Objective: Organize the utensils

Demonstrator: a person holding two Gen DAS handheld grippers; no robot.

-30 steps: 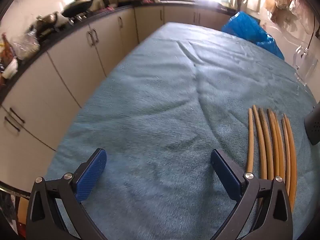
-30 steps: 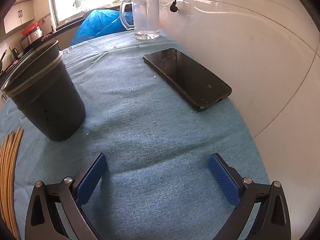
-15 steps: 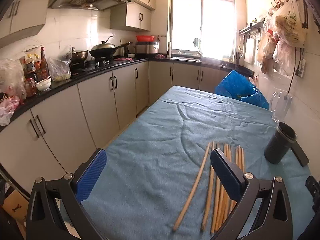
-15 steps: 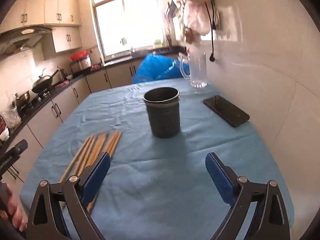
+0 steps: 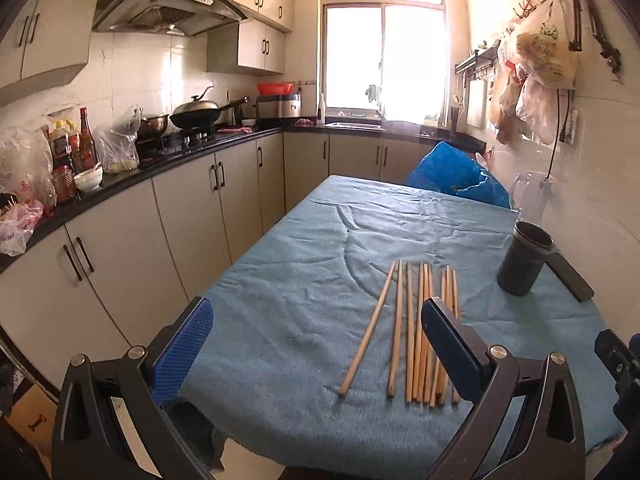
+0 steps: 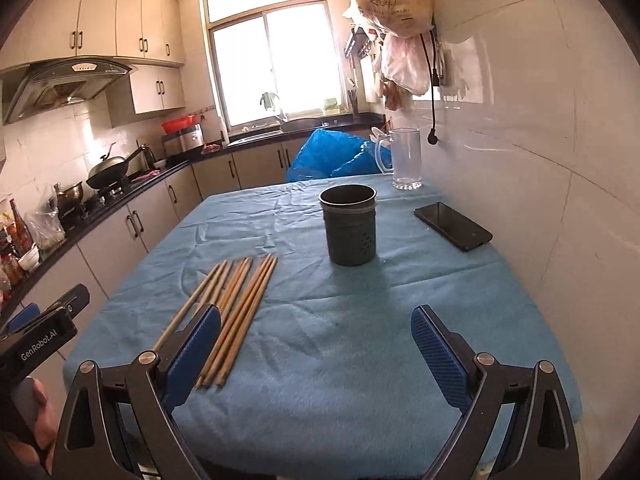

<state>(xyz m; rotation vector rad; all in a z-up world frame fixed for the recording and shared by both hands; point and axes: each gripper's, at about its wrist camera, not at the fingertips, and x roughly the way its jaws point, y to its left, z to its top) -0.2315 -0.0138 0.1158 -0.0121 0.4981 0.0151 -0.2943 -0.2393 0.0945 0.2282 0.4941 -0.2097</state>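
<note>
Several wooden chopsticks [image 5: 416, 328] lie side by side on the blue tablecloth [image 5: 304, 312]; they also show in the right wrist view [image 6: 236, 308]. A dark empty holder cup [image 6: 349, 225] stands upright beyond them, seen too in the left wrist view [image 5: 522, 259]. My left gripper [image 5: 316, 352] is open and empty, held back above the table's near edge. My right gripper [image 6: 316, 356] is open and empty, also back from the chopsticks. The left gripper's body [image 6: 44, 332] shows at the left of the right wrist view.
A black phone [image 6: 452, 226] lies right of the cup by the tiled wall. A clear glass mug [image 6: 404, 158] and a blue plastic bag [image 6: 332, 154] sit at the table's far end. Kitchen cabinets and a counter [image 5: 168, 208] run along the left.
Both grippers have pulled back and up from close over the cloth, so the whole table, chopsticks and cup now come into view. Both stayed open.
</note>
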